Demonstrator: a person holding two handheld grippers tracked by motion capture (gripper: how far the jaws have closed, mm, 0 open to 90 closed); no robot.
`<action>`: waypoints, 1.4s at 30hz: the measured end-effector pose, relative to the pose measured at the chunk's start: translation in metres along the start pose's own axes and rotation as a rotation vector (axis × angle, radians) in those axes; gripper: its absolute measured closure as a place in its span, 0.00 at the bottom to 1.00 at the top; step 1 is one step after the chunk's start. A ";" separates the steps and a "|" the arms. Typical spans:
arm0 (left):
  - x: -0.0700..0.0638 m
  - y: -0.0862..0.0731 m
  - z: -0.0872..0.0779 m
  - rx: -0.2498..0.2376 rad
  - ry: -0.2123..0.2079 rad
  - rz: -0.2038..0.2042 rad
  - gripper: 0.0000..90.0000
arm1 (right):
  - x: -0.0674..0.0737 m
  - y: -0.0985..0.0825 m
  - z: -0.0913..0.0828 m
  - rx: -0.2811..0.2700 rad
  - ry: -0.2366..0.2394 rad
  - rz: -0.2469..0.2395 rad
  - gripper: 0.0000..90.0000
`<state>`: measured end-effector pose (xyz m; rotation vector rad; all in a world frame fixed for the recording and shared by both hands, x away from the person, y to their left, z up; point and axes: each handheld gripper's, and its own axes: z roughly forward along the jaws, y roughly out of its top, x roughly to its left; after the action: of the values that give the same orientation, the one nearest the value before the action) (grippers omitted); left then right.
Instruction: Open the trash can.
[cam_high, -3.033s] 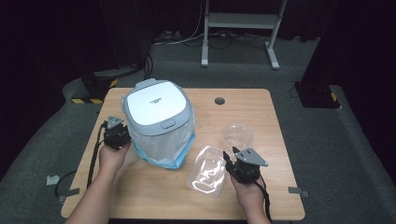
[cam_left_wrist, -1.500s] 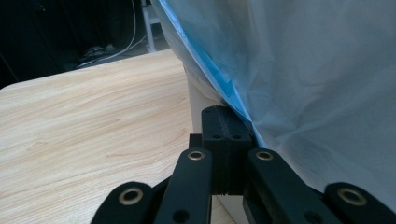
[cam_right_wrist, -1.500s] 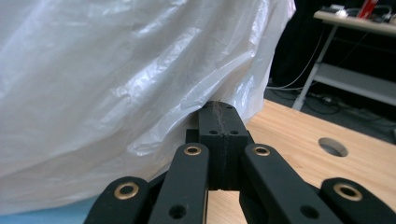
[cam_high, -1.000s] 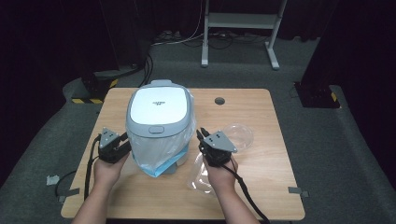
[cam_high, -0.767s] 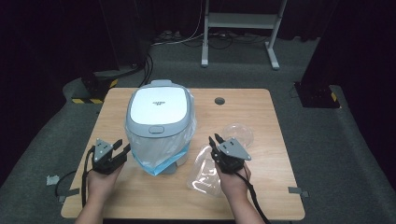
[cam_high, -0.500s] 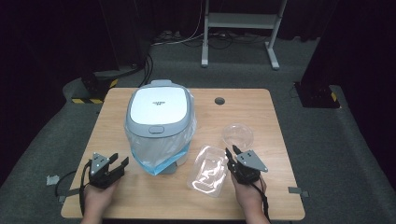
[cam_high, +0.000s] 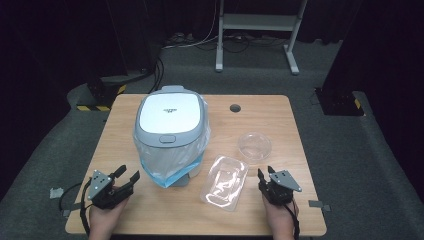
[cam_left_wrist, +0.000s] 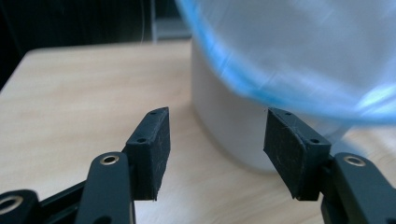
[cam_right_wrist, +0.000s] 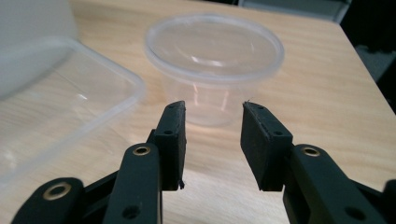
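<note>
A grey-and-white lidded bin (cam_high: 171, 117) stands at mid-table with a clear, blue-edged bag (cam_high: 170, 160) hanging from under its lid. My left gripper (cam_high: 127, 173) lies near the front left edge, short of the bin. Its jaws have just been opening and nothing is between them. In the left gripper view, the left gripper (cam_left_wrist: 215, 149) faces the bin's white base (cam_left_wrist: 229, 135) under the bag (cam_left_wrist: 303, 51). My right gripper (cam_high: 265, 171) rests front right, its jaws also just opened and empty. From the right gripper (cam_right_wrist: 212, 140), a clear round cup (cam_right_wrist: 215, 60) stands just ahead.
A clear rectangular plastic tray (cam_high: 225, 181) lies between the bin and my right gripper, with the round cup (cam_high: 254, 146) behind it. The tray's rim (cam_right_wrist: 70, 93) is to the left in the right gripper view. A cable hole (cam_high: 235, 108) is at the table's back.
Both hands have drawn back from the bin's sides toward the near edge of the table. Both pairs of jaws stand wider than before.
</note>
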<state>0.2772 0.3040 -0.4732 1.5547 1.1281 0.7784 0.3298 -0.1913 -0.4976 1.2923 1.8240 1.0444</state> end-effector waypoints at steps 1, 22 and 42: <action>-0.002 0.005 -0.004 -0.031 0.000 0.008 0.43 | -0.003 -0.003 0.003 0.021 -0.001 0.003 0.66; -0.022 0.054 -0.029 -0.227 -0.023 0.051 0.39 | -0.010 -0.014 0.027 0.195 -0.004 0.023 0.53; -0.046 0.107 -0.015 -0.237 -0.041 0.065 0.33 | -0.008 -0.012 0.034 0.264 0.017 0.032 0.41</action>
<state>0.2766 0.2619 -0.3637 1.4066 0.9231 0.8867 0.3560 -0.1936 -0.5237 1.4727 2.0115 0.8529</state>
